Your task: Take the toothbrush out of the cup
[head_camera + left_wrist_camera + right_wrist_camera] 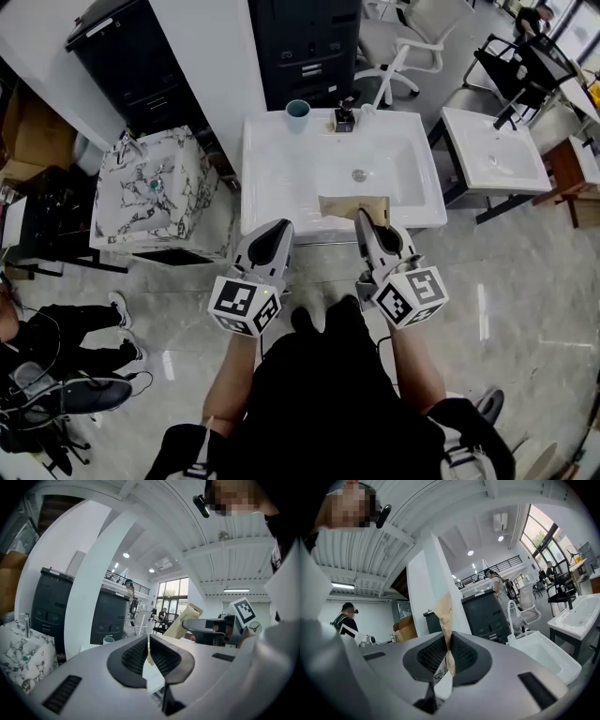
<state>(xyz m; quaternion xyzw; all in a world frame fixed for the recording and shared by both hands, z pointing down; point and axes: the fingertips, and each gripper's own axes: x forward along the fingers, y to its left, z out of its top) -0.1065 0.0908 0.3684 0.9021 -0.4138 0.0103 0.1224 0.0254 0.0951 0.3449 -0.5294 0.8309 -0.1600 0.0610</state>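
A teal cup (298,111) stands at the back rim of the white sink (281,178); it also shows small in the left gripper view (108,640). No toothbrush shows in it. My right gripper (361,217) is shut on a flat tan paper packet (353,206), held over the sink's front edge; the packet (444,616) sticks up between the jaws. From the left gripper view the packet (185,618) juts out of the right gripper (211,630). My left gripper (281,228) hangs beside it at the sink's front, jaws together with nothing in them (148,644).
A small black bottle (344,118) and a white tap (367,111) stand at the sink's back. A marble-patterned box (155,192) sits left, a second sink (492,150) right. Dark cabinets (305,47) and an office chair (403,47) stand behind. A person's legs (56,356) lie at far left.
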